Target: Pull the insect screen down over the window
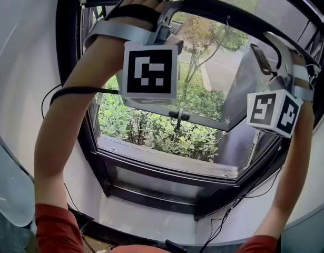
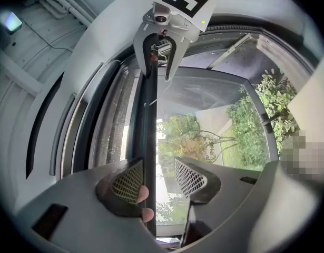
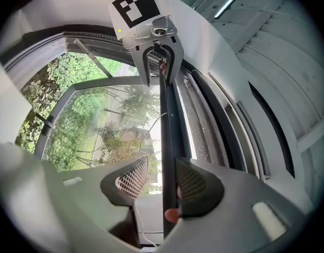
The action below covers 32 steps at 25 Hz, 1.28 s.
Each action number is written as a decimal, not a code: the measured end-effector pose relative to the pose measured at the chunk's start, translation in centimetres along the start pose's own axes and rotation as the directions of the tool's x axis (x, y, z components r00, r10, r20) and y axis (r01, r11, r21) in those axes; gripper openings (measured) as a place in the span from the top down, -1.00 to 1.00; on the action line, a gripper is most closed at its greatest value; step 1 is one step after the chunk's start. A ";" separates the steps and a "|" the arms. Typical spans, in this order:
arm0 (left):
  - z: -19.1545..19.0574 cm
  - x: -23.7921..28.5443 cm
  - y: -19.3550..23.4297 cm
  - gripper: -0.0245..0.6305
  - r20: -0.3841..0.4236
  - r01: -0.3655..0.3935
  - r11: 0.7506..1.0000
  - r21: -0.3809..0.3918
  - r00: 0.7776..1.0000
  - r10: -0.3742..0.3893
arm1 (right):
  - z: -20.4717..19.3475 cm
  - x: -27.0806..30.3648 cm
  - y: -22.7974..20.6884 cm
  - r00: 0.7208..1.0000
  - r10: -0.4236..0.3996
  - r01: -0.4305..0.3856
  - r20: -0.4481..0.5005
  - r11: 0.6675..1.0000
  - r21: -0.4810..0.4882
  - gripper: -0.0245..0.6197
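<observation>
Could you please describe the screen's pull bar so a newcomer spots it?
Find the open window ahead. Across its top runs a dark slim bar, passing between the jaws of the left gripper and right gripper. Unlike the fixed frame, it crosses the greenery.

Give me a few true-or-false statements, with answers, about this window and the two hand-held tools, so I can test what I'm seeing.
1. The left tool and the right tool both reach up to the dark bar at the window's top. True.
2. The left tool's jaws are pressed together, empty. False: they stand apart, with the bar running between them.
3. The window pane is shut. False: it is swung open outward, above the bushes.
4. Each tool carries a cube with square markers. True.
5. The whole window opening is screened. False: the bar sits at the top, and the view below is uncovered.
</observation>
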State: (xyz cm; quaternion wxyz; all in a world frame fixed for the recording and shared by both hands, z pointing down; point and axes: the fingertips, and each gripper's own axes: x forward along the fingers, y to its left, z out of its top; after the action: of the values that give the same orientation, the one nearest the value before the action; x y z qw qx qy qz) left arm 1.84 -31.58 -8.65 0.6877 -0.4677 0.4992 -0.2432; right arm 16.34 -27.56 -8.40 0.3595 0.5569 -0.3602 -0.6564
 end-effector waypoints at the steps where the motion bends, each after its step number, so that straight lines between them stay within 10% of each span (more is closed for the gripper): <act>1: 0.1 -0.3 -0.7 0.34 0.007 0.013 1.000 -0.008 1.000 -0.013 | 0.1 -0.3 0.5 1.000 -0.002 0.002 0.001 1.000 0.000 0.38; 32: 1.1 -5.7 -10.4 0.35 0.024 0.061 0.998 0.002 0.998 -0.061 | 1.3 -5.9 10.0 0.997 0.060 -0.057 -0.045 0.997 0.059 0.39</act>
State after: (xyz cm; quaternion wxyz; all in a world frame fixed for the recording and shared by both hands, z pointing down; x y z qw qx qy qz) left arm 2.08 -31.19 3.20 0.6863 -0.4852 0.4762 -0.2585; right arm 16.51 -27.16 3.28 0.3709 0.5714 -0.3866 -0.6216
